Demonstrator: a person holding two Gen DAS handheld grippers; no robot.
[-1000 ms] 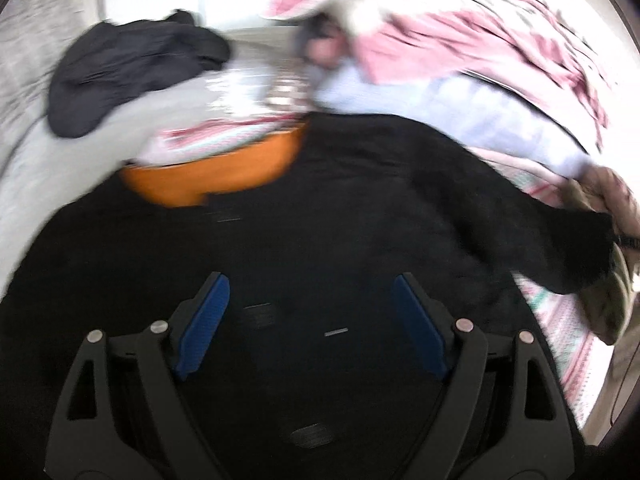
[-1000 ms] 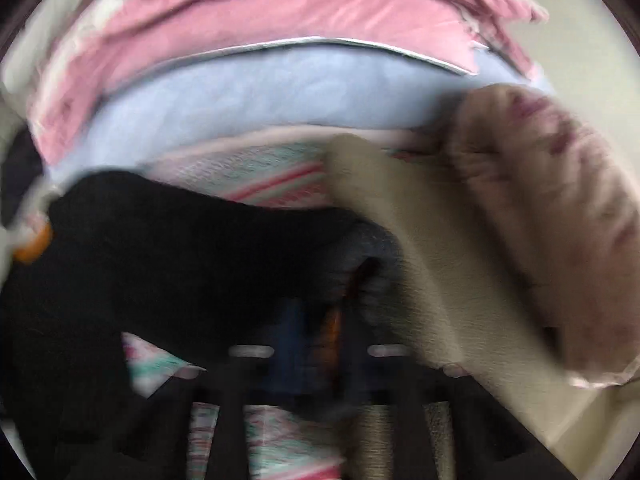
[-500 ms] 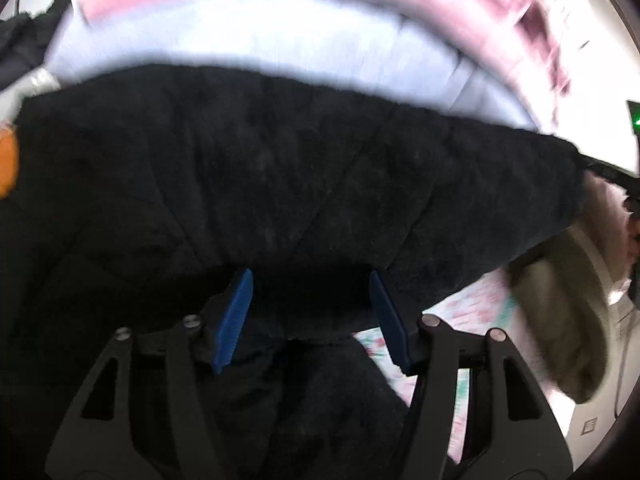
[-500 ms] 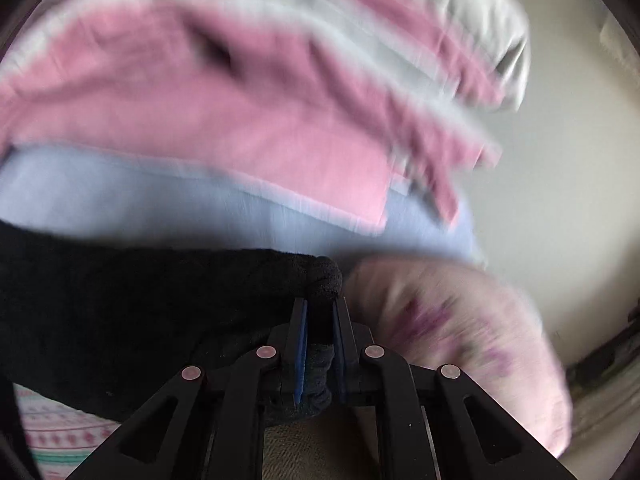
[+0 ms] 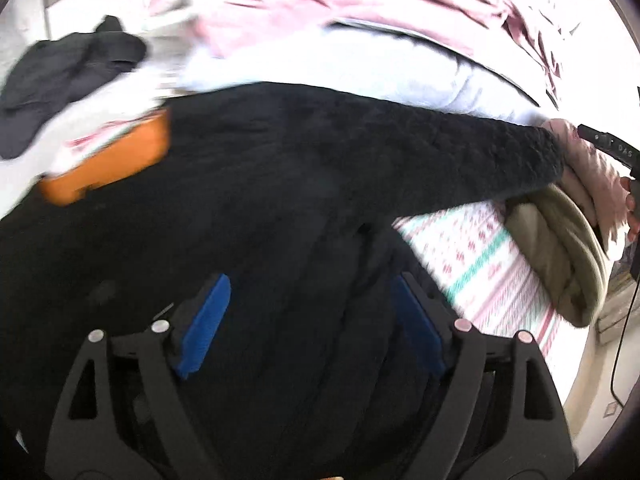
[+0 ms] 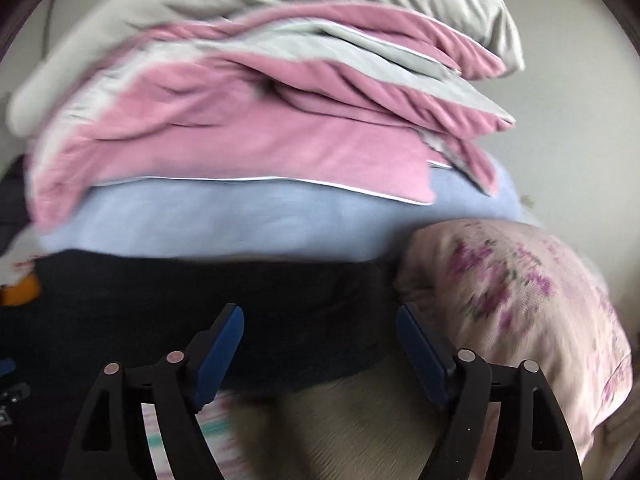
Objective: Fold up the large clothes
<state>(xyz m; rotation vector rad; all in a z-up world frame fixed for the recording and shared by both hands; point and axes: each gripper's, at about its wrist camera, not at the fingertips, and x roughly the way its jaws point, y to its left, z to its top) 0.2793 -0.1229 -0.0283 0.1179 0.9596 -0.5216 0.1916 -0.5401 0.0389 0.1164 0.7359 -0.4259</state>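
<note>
Left wrist view: my left gripper (image 5: 308, 320) has just reopened, jaws wide, nothing clamped, above the black fleece jacket with orange collar lining (image 5: 280, 200); its sleeve runs long to the right, over the patterned bedsheet (image 5: 480, 264). Right wrist view: my right gripper (image 6: 320, 344), just released, stands nearer the sleeve end, beside the floral pillow (image 6: 520, 300).

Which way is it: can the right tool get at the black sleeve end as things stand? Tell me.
Probably yes. The right tool has just opened, with nothing gripped, and the black sleeve lies straight ahead between its fingers. Only the floral pillow crowds its right side.
</note>
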